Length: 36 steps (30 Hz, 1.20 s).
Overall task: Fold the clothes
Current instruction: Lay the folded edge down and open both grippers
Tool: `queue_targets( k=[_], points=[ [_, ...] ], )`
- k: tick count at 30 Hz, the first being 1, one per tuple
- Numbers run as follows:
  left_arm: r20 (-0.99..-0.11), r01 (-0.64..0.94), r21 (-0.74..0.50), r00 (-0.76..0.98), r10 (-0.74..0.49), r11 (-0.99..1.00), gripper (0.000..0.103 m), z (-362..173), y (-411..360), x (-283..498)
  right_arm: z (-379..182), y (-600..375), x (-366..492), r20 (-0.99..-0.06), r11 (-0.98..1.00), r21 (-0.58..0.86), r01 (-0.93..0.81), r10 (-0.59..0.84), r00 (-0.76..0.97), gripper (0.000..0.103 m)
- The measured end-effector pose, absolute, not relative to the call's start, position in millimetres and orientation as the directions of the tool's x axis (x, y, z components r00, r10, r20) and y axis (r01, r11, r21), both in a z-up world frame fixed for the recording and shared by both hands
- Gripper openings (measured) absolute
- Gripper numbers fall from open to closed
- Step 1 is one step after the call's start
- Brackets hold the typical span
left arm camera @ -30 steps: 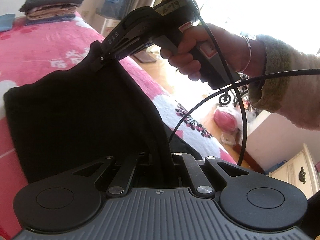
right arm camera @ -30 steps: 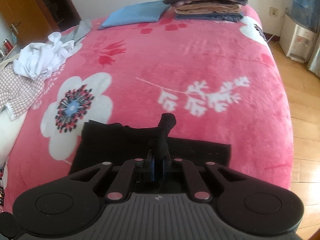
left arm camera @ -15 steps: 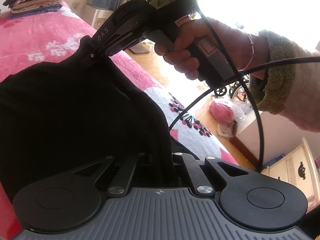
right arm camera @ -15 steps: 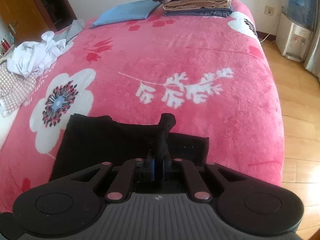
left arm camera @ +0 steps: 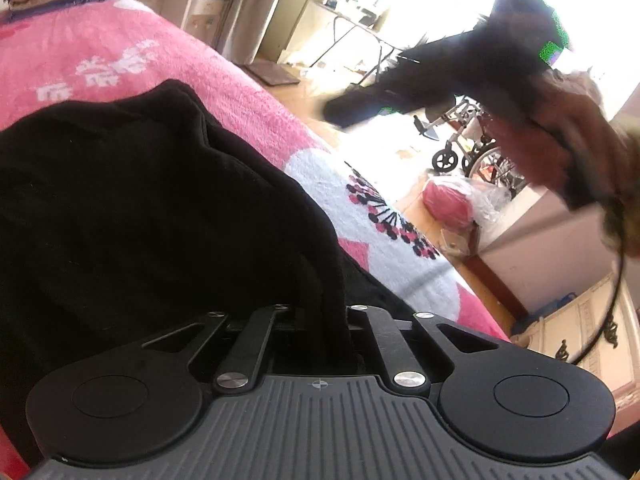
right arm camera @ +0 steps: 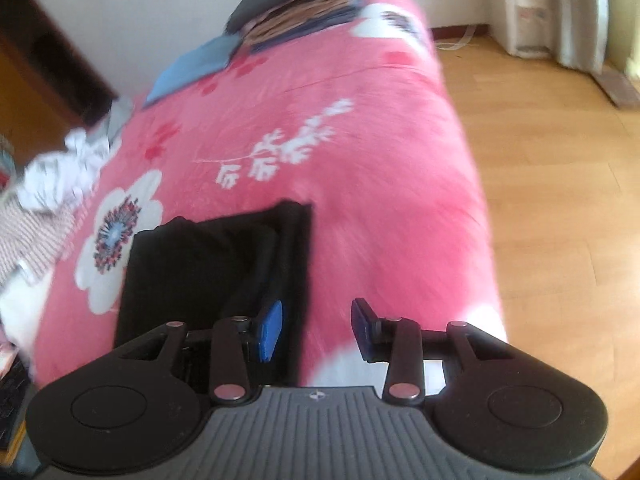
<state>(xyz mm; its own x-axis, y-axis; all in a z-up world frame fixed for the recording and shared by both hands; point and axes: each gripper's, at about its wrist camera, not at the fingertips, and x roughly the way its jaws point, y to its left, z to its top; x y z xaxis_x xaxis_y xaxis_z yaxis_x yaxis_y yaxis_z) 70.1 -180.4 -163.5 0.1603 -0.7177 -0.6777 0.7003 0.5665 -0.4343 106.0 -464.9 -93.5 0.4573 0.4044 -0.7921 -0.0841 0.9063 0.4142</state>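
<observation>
- Releasing a finished fold looks like the step in hand: the black garment (right arm camera: 208, 276) lies doubled on the near part of the pink bed (right arm camera: 360, 160), its right edge close to the bed's right side.
- Right claw (right arm camera: 316, 328) is opening, its blue-padded fingers standing apart with nothing between them; the garment lies just left of and beyond the left finger, and pink blanket shows in the gap.
- Left claw (left arm camera: 324, 340) is opening too, but only a narrow way; a ridge of the black cloth runs into the slot between its fingers. The pads themselves are hidden, so I judge it a loosening hold on the fabric.
- Seen from the left wrist, the right claw is a dark blur off the bed's right edge, well apart from the garment, with the person's hand (left arm camera: 560, 136) behind it.
- Next, I judge, the left claw must let the cloth fall free, then both should take fresh edges for another fold or carry the piece to the folded stack (right arm camera: 296, 4) at the far end.
</observation>
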Motion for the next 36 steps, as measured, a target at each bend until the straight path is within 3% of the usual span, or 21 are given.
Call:
queue_targets(
  k=[5,10,17,21,28,36],
  points=[
    [-0.654,0.675,-0.502,0.113,-0.748,0.541,0.050,-162,-190,74,-104,-496,38,-0.773,0.850,0.517,0.101,0.413,0.481,0.041],
    [-0.641,0.686,-0.508,0.102,-0.761,0.520,0.065,-157,-196,67,-125,-499,7,-0.735,0.754,0.623,0.207,0.474,0.484,0.041],
    [-0.614,0.697,-0.529,0.079,-0.786,0.483,0.066,-152,-183,60,-151,-495,-11,-0.640,0.581,0.761,0.289,0.597,0.484,0.041],
    [-0.614,0.717,-0.507,0.089,-0.784,0.478,0.066,-145,-168,53,-155,-490,-15,-0.630,0.557,0.772,0.305,0.610,0.480,0.041],
    [-0.663,0.810,-0.361,0.125,-0.738,0.462,0.066,-129,-124,21,-151,-479,-20,-0.619,0.550,0.782,0.293,0.633,0.465,0.042],
    [-0.745,0.814,-0.192,0.243,-0.621,0.549,0.066,-128,-73,-4,-154,-472,-32,-0.687,0.615,0.718,0.326,0.548,0.477,0.042]
  ],
)
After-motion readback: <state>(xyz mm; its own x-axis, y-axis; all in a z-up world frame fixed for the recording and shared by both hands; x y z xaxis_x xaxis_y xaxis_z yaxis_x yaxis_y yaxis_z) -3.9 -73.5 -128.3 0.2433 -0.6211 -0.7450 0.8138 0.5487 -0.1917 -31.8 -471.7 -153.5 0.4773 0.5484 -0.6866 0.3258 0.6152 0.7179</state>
